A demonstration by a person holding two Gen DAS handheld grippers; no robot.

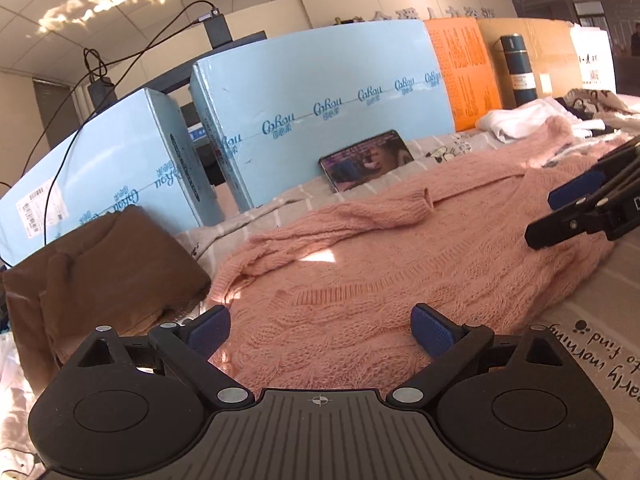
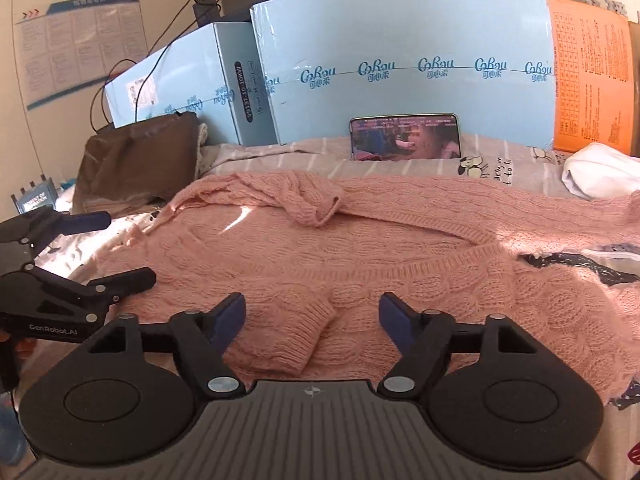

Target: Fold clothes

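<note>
Evidently we had both tools over the pink cable-knit sweater (image 2: 400, 248), which lay spread across the striped grey bedsheet (image 2: 400, 168) with both sleeves turned in over its body. On the left, our left gripper (image 1: 320, 328) hovered at the sweater's near edge, its blue pads (image 1: 210, 330) spread wide and pinching nothing. To the right, our right gripper (image 2: 312, 312) was likewise spread and empty, with a ribbed cuff (image 2: 304, 340) lying between its pads. We judged the next fold would go best if each tool took the near edge at matching points, caught both layers of the loose knit, and carried them over together so the sleeves did not slide out. Around the sheet, from the left, a folded brown garment (image 2: 136, 160) sat beside the sweater, pale blue cartons (image 2: 400, 40) stood along the back with a phone (image 2: 404, 138) propped against them, then an orange box (image 2: 588, 80) and a white garment (image 2: 596, 176).
</note>
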